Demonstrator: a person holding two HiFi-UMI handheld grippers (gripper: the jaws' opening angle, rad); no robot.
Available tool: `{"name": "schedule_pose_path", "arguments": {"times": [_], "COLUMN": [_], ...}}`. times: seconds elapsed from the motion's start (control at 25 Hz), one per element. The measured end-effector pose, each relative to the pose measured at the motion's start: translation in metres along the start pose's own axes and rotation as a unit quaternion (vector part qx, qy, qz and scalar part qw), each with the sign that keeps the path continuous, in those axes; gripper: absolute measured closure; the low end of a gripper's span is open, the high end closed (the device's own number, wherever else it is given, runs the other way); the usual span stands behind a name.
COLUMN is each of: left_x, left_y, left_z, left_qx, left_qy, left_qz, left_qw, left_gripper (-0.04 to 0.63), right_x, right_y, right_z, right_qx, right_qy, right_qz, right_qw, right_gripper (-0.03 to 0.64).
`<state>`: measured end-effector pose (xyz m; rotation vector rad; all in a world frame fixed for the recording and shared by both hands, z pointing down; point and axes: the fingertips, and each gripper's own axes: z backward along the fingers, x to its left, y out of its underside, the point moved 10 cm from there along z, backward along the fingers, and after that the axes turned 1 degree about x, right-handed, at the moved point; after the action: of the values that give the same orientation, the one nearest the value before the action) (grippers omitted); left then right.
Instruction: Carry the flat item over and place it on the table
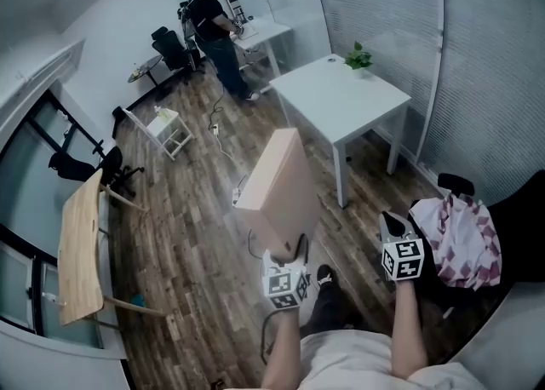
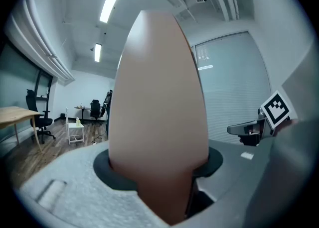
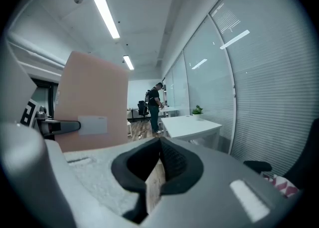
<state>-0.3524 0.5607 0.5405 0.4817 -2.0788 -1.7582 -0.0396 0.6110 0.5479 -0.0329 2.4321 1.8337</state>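
The flat item is a thin tan cardboard box (image 1: pixel 277 192), held upright on edge above the wooden floor. My left gripper (image 1: pixel 286 249) is shut on its lower edge; in the left gripper view the box (image 2: pixel 159 102) fills the middle, both pads pressed to its faces. My right gripper (image 1: pixel 393 225) hangs to the right of the box, apart from it, shut with nothing in it (image 3: pixel 158 145). The right gripper view shows the box (image 3: pixel 92 107) at its left. The white table (image 1: pixel 341 99) stands ahead, beyond the box.
A small potted plant (image 1: pixel 358 58) sits on the table's far corner. A person (image 1: pixel 217 26) stands at a desk at the back. A wooden table (image 1: pixel 81 248) is at the left, a white cart (image 1: pixel 168 129) mid-floor, a checked cloth (image 1: pixel 464 239) on a dark seat at right.
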Motion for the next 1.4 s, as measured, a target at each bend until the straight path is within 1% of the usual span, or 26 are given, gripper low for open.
{"name": "schedule_pose_path", "arguments": {"times": [0.12, 0.28, 0.52, 0.8, 1.0, 1.2, 1.4], "left_x": [0.000, 0.005, 0.010, 0.023, 0.042, 0.057, 0.075], "left_y": [-0.001, 0.000, 0.004, -0.004, -0.013, -0.018, -0.019], "left_z": [-0.010, -0.022, -0.056, -0.116, -0.164, -0.211, -0.255], "left_qx": [-0.004, -0.009, -0.011, -0.007, 0.012, 0.014, 0.024], "left_qy": [-0.006, -0.018, -0.036, -0.024, -0.011, -0.008, -0.008], "left_qz": [-0.002, 0.003, -0.021, -0.021, -0.043, -0.029, -0.035], "left_qw": [1.0000, 0.9998, 0.9991, 0.9995, 0.9989, 0.9995, 0.9991], "left_gripper": [0.321, 0.321, 0.321, 0.321, 0.321, 0.321, 0.320], "right_x": [-0.009, -0.015, -0.027, -0.049, -0.054, -0.066, -0.074], "right_y": [-0.005, 0.000, 0.009, -0.003, -0.022, -0.034, -0.043], "right_z": [-0.009, -0.028, -0.064, -0.123, -0.166, -0.209, -0.250], "right_qx": [-0.016, -0.013, -0.009, -0.002, -0.005, -0.004, -0.004], "right_qy": [-0.008, -0.011, -0.017, -0.013, -0.023, -0.030, -0.027], "right_qz": [-0.017, -0.037, -0.047, -0.052, -0.044, -0.039, -0.039], "right_qw": [1.000, 0.999, 0.999, 0.999, 0.999, 0.999, 0.999], "right_gripper": [0.615, 0.615, 0.615, 0.615, 0.615, 0.615, 0.615]}}
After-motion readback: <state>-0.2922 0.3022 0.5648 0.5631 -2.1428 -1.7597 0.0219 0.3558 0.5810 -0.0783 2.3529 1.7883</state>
